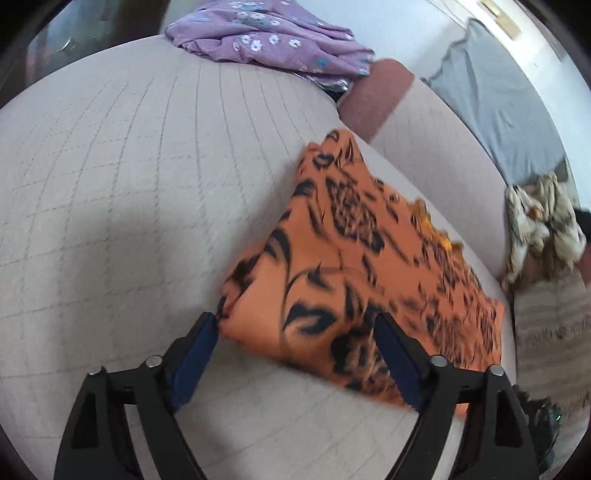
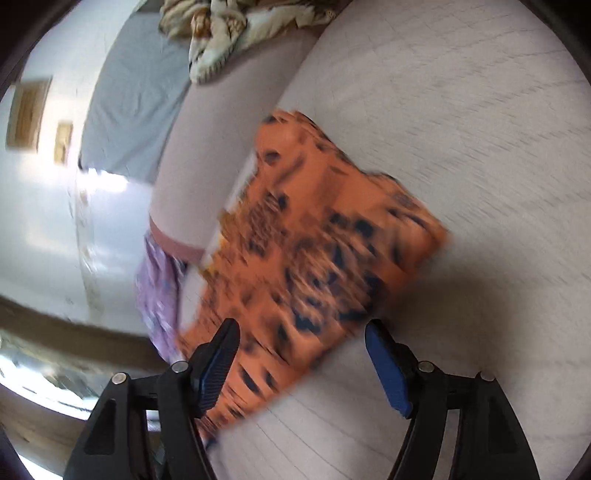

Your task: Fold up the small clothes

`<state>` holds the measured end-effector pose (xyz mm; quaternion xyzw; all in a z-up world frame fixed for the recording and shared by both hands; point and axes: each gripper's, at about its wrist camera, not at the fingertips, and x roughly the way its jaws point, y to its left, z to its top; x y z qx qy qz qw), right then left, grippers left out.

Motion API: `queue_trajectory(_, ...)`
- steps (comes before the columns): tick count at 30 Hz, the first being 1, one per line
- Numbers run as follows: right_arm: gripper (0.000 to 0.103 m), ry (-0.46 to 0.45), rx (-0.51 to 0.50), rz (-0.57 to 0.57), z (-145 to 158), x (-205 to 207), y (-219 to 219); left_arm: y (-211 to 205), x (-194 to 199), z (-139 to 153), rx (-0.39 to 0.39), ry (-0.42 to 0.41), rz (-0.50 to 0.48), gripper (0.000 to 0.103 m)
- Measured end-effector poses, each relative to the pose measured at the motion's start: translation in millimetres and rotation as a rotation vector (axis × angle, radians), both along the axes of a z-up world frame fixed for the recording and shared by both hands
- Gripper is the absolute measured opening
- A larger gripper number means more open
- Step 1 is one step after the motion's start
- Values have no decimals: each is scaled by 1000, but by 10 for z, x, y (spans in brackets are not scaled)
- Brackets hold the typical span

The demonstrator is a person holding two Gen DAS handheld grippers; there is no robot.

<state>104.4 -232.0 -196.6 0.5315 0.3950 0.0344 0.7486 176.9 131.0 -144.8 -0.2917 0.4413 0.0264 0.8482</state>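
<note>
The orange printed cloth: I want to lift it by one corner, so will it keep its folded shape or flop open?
The orange printed cloth looks thin and creased, so it would probably droop and unfold. It seems light, likely sliding easily across the quilted cushion.

- The orange cloth [image 2: 314,240] is smeared by motion blur in the right wrist view (its black print unreadable).
- The left claw [image 1: 297,323] hides part of that cloth's near edge.
- The purple cloth [image 1: 269,37] is cut off by the top edge.
- The patterned blanket [image 2: 236,29] is likewise cropped at the top.
</note>
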Motion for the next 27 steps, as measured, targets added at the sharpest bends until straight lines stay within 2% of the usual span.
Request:
queue_trajectory(2, 75, 54, 18, -48, -92, 166, 12, 8, 155, -48, -12, 39, 46, 87)
queue_trajectory(3, 73, 54, 6, -65, -89, 240, 21, 2, 200, -26, -1, 39, 57, 67)
queue_trajectory(4, 67, 50, -20, -70, -56, 296, 25, -5, 278, -6, 11, 47, 31, 32)
queue_trajectory(5, 37, 57, -51, -65, -22, 377, 33, -15, 355, -23, -18, 76, -7, 18)
queue_trajectory(6, 8, 74, -55, -53, -21, 431, 36, 19, 383, 17, -36, 89, 1, 17)
queue_trajectory(7, 8, 90, -31, -39, -21, 496, 27, 38, 383, 129, -32, 69, -14, 17)
queue_trajectory(9, 7, 68, -55, -21, 121, 530, 18, 25, 329, 403, 2, 0, -42, 17)
queue_trajectory(11, 7, 2, -76, -7, 432, 504, -15, 0, 209, 713, 11, -70, -68, 17)
queue_trajectory(14, 7, -60, -133, 14, 846, 436, -53, -85, 169, 945, 44, -90, -96, 18)
queue_trajectory(16, 13, -40, -138, 36, 886, 384, -73, -152, 230, 860, 77, -45, -105, 22)
queue_trajectory(17, 41, -4, -117, 43, 796, 340, -121, -167, 256, 738, 85, 4, -112, 24)
queue_trajectory(18, 94, 40, -78, 44, 657, 295, -159, -167, 295, 563, 97, 67, -111, 24)
queue_trajectory(19, 103, 82, -50, 35, 512, 244, -210, -143, 310, 399, 106, 106, -94, 25)
queue_trajectory(20, 103, 127, -28, 3, 369, 126, -247, -102, 307, 272, 107, 133, -84, 29)
queue_trajectory(22, 103, 121, 36, -59, 182, -158, -361, 74, 235, 15, 49, 167, -38, 44)
queue_trajectory(24, 103, 111, 62, -110, 83, -344, -465, 199, 126, -1, -30, 114, -5, 46)
queue_trajectory(27, 103, 68, 38, -121, 30, -371, -588, 230, 94, 92, -1, 83, -24, 52)
